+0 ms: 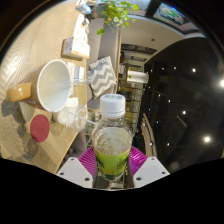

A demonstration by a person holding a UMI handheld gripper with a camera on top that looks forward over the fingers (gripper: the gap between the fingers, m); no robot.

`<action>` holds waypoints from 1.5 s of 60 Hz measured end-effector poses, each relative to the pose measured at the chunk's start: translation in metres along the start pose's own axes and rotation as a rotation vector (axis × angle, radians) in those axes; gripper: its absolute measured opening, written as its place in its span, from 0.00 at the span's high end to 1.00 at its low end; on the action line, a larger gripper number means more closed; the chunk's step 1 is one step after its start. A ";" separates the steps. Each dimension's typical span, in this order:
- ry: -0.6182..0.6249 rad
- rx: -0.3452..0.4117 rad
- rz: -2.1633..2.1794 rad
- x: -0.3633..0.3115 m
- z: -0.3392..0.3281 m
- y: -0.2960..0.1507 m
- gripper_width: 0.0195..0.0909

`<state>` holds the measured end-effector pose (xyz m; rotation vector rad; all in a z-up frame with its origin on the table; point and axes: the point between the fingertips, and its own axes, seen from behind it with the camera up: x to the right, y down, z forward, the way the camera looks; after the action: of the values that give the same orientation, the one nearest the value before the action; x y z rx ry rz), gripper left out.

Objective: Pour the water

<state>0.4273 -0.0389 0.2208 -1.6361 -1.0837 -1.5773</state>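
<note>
While I look along the tongs [112,166], I see them clenched on a clear plastic bottle [112,140]: both magenta pads [89,160] press against its lower sides, one at 9 o'clock of it, the other at 3 o'clock. It stands upright in the grip, holds a green liquid in its lower part and is closed with a white cap [113,104]. I can read no label or writing on it.

Just beyond the bottle, at 10 o'clock of it, a clear glass [71,117] sits on the wooden worktop [30,50]. Further toward 9 o'clock lies a small dark red round thing [40,126], and past it a white pitcher [52,85] with a wooden handle [20,92].

Beyond the cap, at 12 o'clock, I make out a grey and white zigzag-patterned cloth [102,74]. Farthest off, a green leafy plant [118,12] hangs at 12 o'clock. At 3 o'clock the scene is dark with a few bright ceiling lights [206,139].
</note>
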 end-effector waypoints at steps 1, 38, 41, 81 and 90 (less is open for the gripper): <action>0.005 0.004 -0.030 -0.004 0.003 -0.003 0.71; -0.096 0.013 -0.015 -0.008 0.005 -0.020 0.71; -0.141 0.029 0.126 -0.005 0.001 -0.022 0.71; -0.773 0.166 1.355 -0.111 0.004 -0.060 0.71; -0.831 0.174 1.379 -0.139 0.007 -0.061 0.71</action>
<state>0.3845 -0.0232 0.0760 -2.1432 -0.1503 0.0970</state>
